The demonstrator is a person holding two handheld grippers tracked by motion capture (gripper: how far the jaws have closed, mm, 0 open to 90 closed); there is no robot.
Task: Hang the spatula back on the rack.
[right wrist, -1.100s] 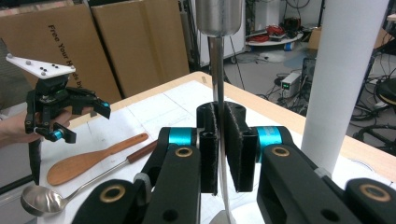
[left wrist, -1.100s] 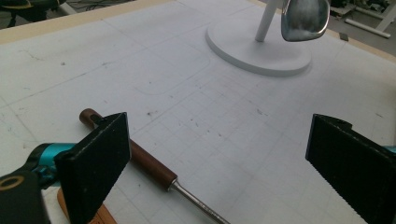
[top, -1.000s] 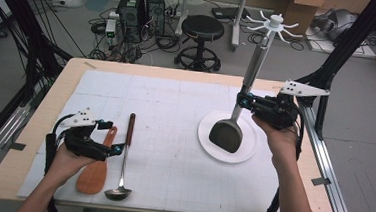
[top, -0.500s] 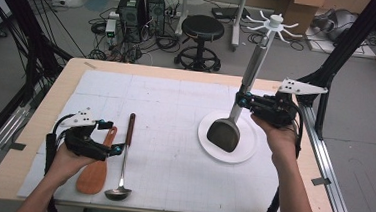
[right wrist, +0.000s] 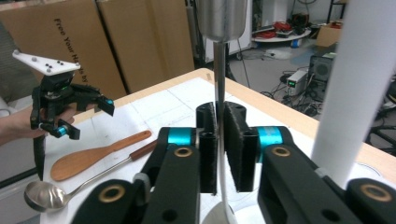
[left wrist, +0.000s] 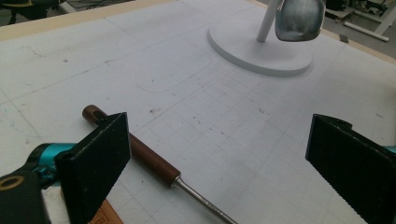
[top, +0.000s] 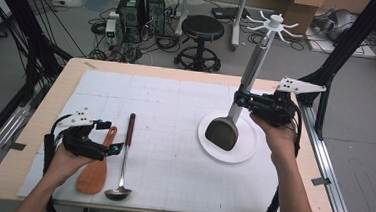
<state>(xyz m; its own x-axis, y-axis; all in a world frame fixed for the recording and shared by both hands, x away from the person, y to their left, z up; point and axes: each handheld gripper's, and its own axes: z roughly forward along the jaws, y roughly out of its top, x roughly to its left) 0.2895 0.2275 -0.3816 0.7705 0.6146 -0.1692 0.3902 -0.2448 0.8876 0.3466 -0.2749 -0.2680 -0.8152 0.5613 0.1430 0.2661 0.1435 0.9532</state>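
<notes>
A: So, the right gripper?

B: Clenched on a spatula's thin metal stem, blade hanging just over the rack's white base, pole right beside the jaws.

A: And the left gripper?

B: Released, jaws wide apart. A ladle lies just under its near jaw, a wooden spoon beside that. The base sits well beyond.

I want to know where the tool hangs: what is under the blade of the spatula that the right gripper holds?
Under the spatula lies the round white stand base. The blade hides part of the base and the foot of the white pole. The right gripper clamps the handle.
</notes>
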